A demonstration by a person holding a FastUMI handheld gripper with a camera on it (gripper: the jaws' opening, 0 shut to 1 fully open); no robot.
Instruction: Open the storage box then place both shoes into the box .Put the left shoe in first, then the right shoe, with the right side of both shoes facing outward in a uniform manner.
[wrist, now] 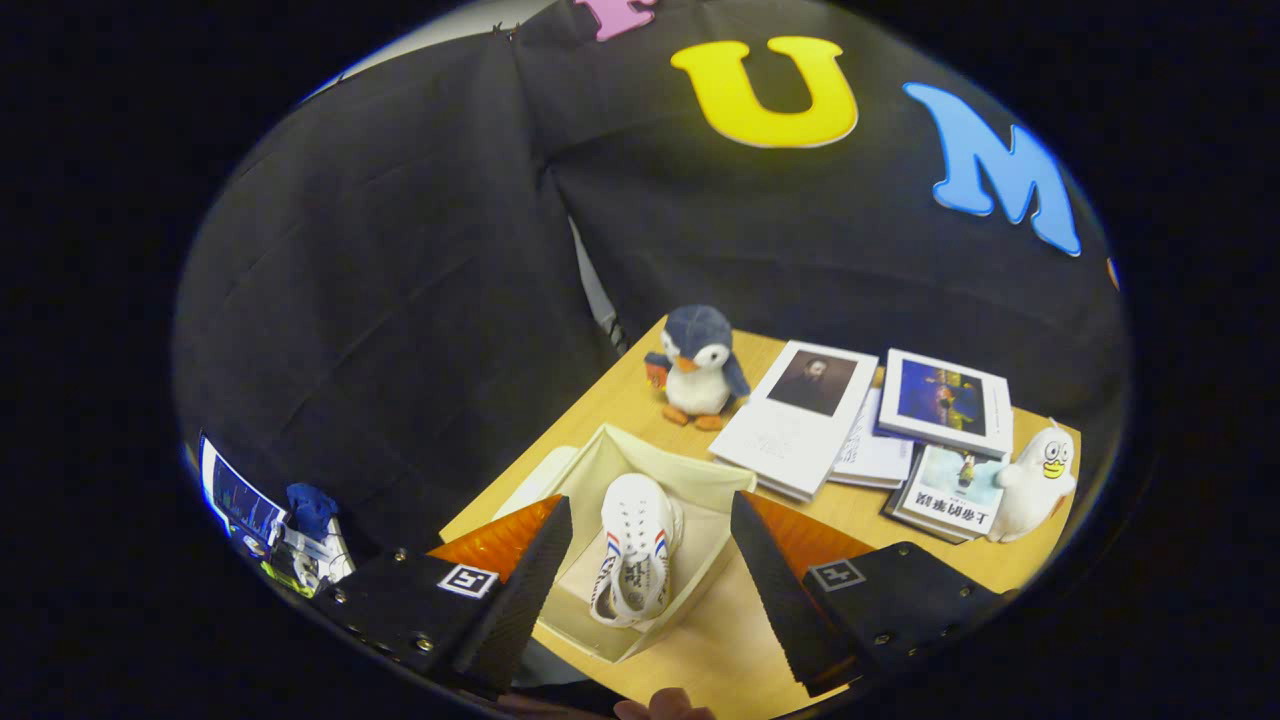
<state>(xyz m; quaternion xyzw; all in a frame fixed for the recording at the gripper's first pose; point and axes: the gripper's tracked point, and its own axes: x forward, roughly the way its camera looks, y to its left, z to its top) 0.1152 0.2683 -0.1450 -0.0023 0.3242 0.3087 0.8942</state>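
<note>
A cream fabric storage box [700, 478] stands open on the wooden table [720, 640], its lid [535, 480] folded back on the far left side. A white shoe [636, 550] with red and blue side stripes lies inside the box, toe pointing away from me. My gripper [650, 525] hovers above the box and is open, its two fingers spread wide on either side of the shoe, touching neither the shoe nor the box. Nothing sits between the fingers except the shoe far below.
A plush penguin [697, 365] stands beyond the box. Several books [800, 415] lie to the right of it, with a white ghost toy [1035, 482] at the table's right end. A person's fingertips [665, 705] show at the near edge. A device with a screen [240, 500] sits far left.
</note>
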